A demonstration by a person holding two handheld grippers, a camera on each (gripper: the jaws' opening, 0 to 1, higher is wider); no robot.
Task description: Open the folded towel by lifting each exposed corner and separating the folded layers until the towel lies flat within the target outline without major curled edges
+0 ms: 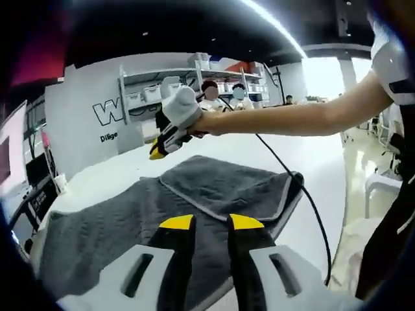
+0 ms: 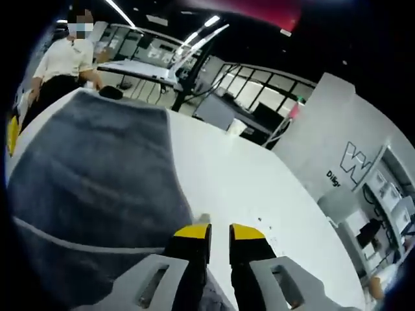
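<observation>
The grey towel point(image 1: 194, 201) lies on the white table point(image 1: 311, 155). Its right part is a folded layer with a pale border point(image 1: 214, 210) resting on the lower layer. My left gripper point(image 1: 211, 223) hovers low over the near edge of that fold, jaws a little apart and holding nothing. A hand holds my right gripper point(image 1: 159, 152) in the air above the towel's far side, yellow tips pointing down. In the right gripper view the towel point(image 2: 91, 162) spreads to the left, and the right gripper point(image 2: 219, 233) is narrowly open beside the towel's edge, over bare table point(image 2: 259, 188).
A black cable point(image 1: 292, 181) runs from the right gripper across the towel's right corner and off the table. A person point(image 2: 65, 58) stands beyond the towel's far end. Shelves and desks line the back wall. Bare table lies right of the towel.
</observation>
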